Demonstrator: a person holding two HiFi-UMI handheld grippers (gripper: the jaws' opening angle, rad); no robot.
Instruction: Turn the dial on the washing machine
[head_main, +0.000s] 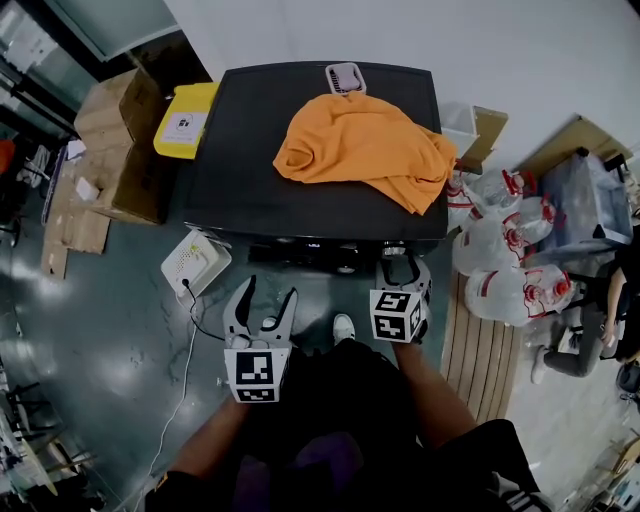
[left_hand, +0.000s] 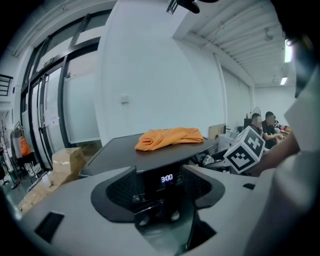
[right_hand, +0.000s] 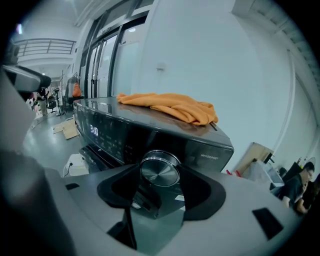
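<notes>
The black washing machine (head_main: 240, 180) carries an orange cloth (head_main: 365, 145) on its top. In the right gripper view its round silver dial (right_hand: 160, 169) sits at the right end of the control panel. My right gripper (right_hand: 160, 184) has its tips on either side of the dial, close to the rim, and I see no firm press. From the head view that gripper (head_main: 403, 262) is at the machine's front right. My left gripper (head_main: 265, 300) hangs open and empty further back, facing the lit display (left_hand: 166, 178) reading 3:00.
Cardboard boxes (head_main: 125, 140) and a yellow box (head_main: 185, 120) stand left of the machine. A white device (head_main: 195, 262) with a cable lies on the floor at front left. Plastic bags (head_main: 510, 250) and a wooden pallet (head_main: 485, 340) are on the right.
</notes>
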